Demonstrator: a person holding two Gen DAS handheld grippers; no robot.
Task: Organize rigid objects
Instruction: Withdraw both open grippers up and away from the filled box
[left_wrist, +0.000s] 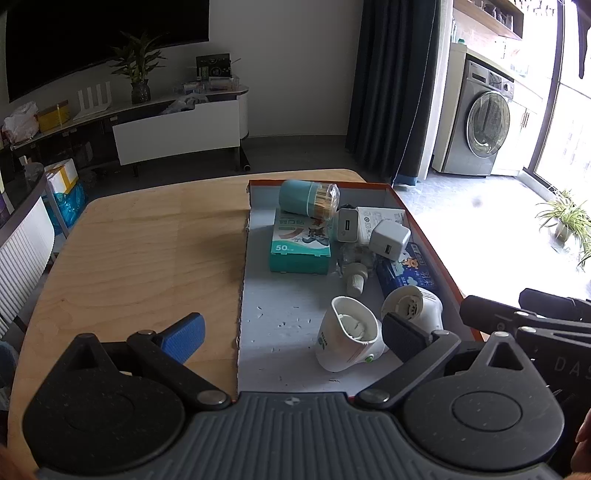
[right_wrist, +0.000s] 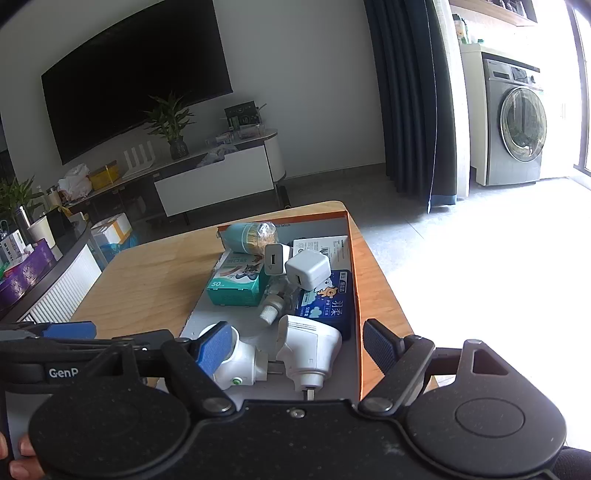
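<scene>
An orange-rimmed cardboard tray (left_wrist: 255, 236) (right_wrist: 352, 266) on the wooden table (left_wrist: 147, 240) holds several items: a teal toothpick jar (left_wrist: 308, 198), a teal bandage box (left_wrist: 300, 240), two white USB chargers (left_wrist: 389, 240) (right_wrist: 306, 271), a dark blue pack (left_wrist: 406, 273) (right_wrist: 325, 304), a small bottle (left_wrist: 356, 275) and two white plug-in devices (left_wrist: 349, 338) (right_wrist: 310, 347). My left gripper (left_wrist: 295, 334) is open and empty at the tray's near end, its right finger close to the devices. My right gripper (right_wrist: 297, 343) is open, jaws either side of the two devices.
A TV stand (left_wrist: 177, 122) with a plant and boxes lines the far wall. A dark curtain (left_wrist: 391, 85) and a washing machine (left_wrist: 480, 118) stand at right. A white radiator-like cabinet (left_wrist: 22, 251) sits left of the table.
</scene>
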